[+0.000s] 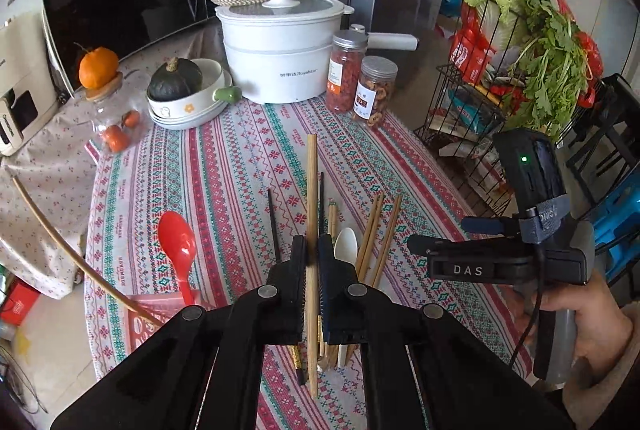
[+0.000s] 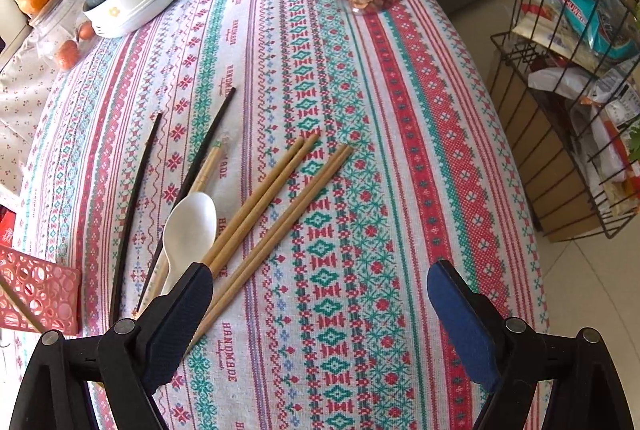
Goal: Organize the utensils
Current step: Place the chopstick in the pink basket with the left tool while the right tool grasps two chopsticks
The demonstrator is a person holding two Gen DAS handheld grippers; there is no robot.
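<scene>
left wrist view shows the left hand-held gripper (image 1: 312,262) clamped on a single pale wooden chopstick (image 1: 311,189), its two pads pressed against the shaft with most of the stick reaching forward past the fingertips and a shorter end trailing back beneath them. whether the stick is lifted off the surface (image 1: 248,157) or resting on it i cannot tell. beside it on the striped cloth lie the loose utensils: a white spoon (image 2: 190,226), bamboo chopsticks (image 2: 276,185) fanned out to its right, and two black chopsticks (image 2: 136,197) to its left. a red spoon (image 1: 178,242) stands bowl-up in the pink perforated holder (image 1: 154,314) at the near left edge, and another thin stick leans from that holder.

right wrist view shows the right hand-held gripper (image 2: 320,302) with its jaws wide apart and nothing between them, low over the cloth just right of the bamboo chopsticks; its left pad overlaps their near ends in the picture, but contact is unclear.

the step in hand looks like carrying one chopstick to the holder, with most of the pile not yet sorted. the next move likely calls for swinging the left hand toward the holder, tipping the stick upright, and easing it in beside the red spoon without knocking the holder over.
</scene>
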